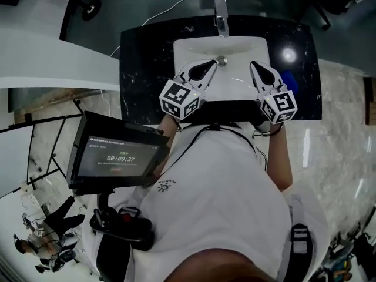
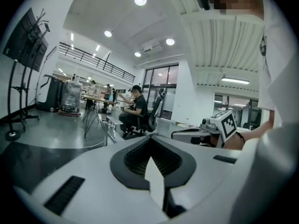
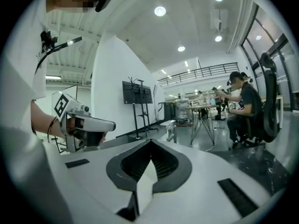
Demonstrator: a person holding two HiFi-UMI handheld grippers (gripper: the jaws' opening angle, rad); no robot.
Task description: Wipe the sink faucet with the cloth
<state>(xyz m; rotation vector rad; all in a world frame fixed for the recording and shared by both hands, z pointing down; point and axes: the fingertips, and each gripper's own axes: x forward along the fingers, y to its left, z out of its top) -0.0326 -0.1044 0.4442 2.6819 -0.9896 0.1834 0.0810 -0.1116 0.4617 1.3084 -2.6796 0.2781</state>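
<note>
Both claws are closed tight, the pads meeting with nothing between them; the left claw [image 1: 210, 65] and the right claw [image 1: 254, 67] hold no thing at all. I count two claws, and each one carries one marker cube, so two cubes: the left cube [image 1: 181, 98] and the right cube [image 1: 279, 106]. Both claws hang over the one white sink [image 1: 194, 47], which is set in the one black surface [image 1: 141, 57]. One faucet [image 1: 221, 13] stands at 12 o'clock of the sink, on its far rim, apart from both claws. One drain [image 1: 221, 60] lies just on the near side of the faucet. The left claw tip is close at its 8 o'clock, and the right claw tip is further off at its 3 o'clock. One dark screen [image 1: 117, 155] stands at 8 o'clock from the sink.

The near rim of the sink is hidden behind the cubes and the white shirt [image 1: 223, 181]. The faucet is seen only from above, so its spout is hard to make out. The small writing on the screen is too little to read. In the left gripper view one seated person [image 2: 136, 107] is on a chair [image 2: 152, 115] far behind, small and dim.
</note>
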